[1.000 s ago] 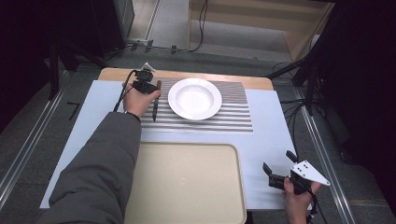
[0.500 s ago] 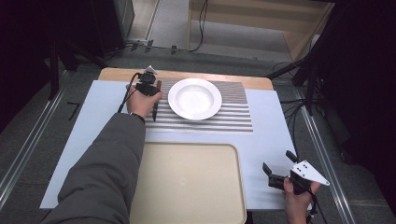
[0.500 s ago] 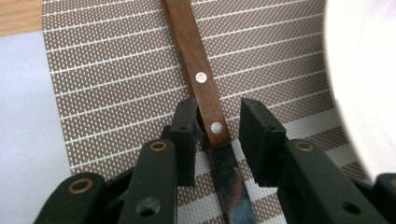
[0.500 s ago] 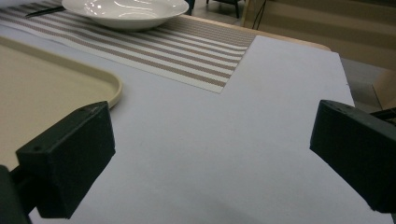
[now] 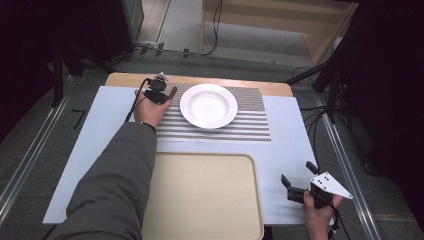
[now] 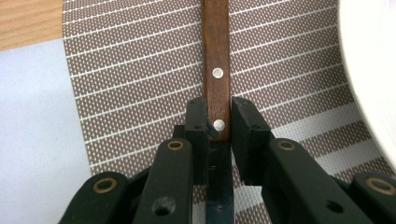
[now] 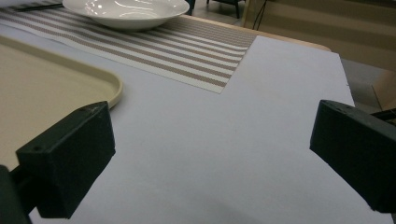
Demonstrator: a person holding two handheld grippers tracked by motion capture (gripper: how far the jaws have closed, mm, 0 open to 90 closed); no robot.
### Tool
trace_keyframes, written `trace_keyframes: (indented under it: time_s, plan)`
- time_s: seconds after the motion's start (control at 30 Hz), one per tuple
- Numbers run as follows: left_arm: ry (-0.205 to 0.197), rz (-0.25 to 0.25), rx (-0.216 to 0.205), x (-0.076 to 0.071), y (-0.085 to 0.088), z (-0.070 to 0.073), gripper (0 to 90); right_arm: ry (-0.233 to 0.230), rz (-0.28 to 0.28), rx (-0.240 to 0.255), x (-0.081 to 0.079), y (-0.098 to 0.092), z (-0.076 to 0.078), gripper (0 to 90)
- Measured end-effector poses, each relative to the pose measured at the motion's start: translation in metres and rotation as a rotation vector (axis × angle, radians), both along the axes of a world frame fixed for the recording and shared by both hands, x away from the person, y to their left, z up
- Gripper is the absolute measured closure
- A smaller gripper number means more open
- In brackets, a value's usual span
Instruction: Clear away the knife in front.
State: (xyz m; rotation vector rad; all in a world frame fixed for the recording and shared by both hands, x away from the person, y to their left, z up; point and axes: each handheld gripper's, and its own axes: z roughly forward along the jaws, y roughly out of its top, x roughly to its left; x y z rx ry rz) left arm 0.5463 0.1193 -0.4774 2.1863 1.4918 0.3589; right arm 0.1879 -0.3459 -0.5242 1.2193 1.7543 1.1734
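The left gripper (image 6: pixel 218 122) is clamping a knife (image 6: pixel 217 70) by its brown wooden handle, its two black jaws pressing on either side of the handle right beside the lower of two silver rivets. Below the jaws, the dark blade is running back toward the camera. The knife is lying on a brown-and-white striped placemat (image 6: pixel 140 70), with the curved white edge of a plate (image 6: pixel 373 70) showing just to the right.

From the high view, the left gripper (image 5: pixel 159 91) is sitting at the far left corner of the striped placemat (image 5: pixel 250 125), the person's left hand (image 5: pixel 148 109) wrapping around it and a grey sleeve (image 5: pixel 112 190) stretching back toward the bottom edge. The white plate (image 5: pixel 208 105) is resting on the placemat just to the right of the gripper. Nearer the person, a beige tray (image 5: pixel 200 200) is lying on the pale table surface (image 5: pixel 285 165).

The right gripper (image 5: pixel 295 186) is sitting near the close right corner of the table, well apart from the plate, held in the person's right hand (image 5: pixel 317 212). Its jaws are standing wide apart with nothing between them. In its own view, the right gripper (image 7: pixel 210 163) is looking across bare table (image 7: pixel 224 154) toward the tray's corner (image 7: pixel 107 84), the placemat (image 7: pixel 187 51) and the plate (image 7: pixel 126 11).
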Motion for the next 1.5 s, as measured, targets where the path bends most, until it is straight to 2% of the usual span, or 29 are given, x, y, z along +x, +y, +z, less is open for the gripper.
trace_keyframes:
  time_s: [0.13, 0.6, 0.97, 1.1, 1.23, 1.5]
  plan:
    - [-0.013, -0.011, -0.002, -0.004, 0.004, 0.008, 76.8, 0.007, 0.000, -0.004, 0.001, 0.000, 0.000, 0.0]
    - [-0.039, -0.039, -0.088, -0.028, 0.024, 0.042, 76.7, -0.006, 0.001, -0.007, -0.001, 0.001, 0.000, 0.0]
    - [-0.047, -0.083, -0.132, -0.055, 0.039, 0.054, 76.8, -0.001, -0.002, -0.019, 0.000, 0.002, 0.000, 0.0]
    - [-0.062, -0.097, -0.148, -0.067, 0.042, 0.057, 76.7, 0.001, -0.005, -0.024, 0.000, 0.002, 0.000, 0.0]
    - [-0.060, -0.122, -0.144, -0.077, 0.042, 0.057, 76.8, 0.002, -0.007, -0.026, 0.000, 0.003, 0.000, 0.0]
    - [-0.098, -0.174, -0.155, -0.102, 0.042, 0.062, 76.8, -0.003, -0.008, -0.020, 0.000, 0.002, 0.000, 0.0]
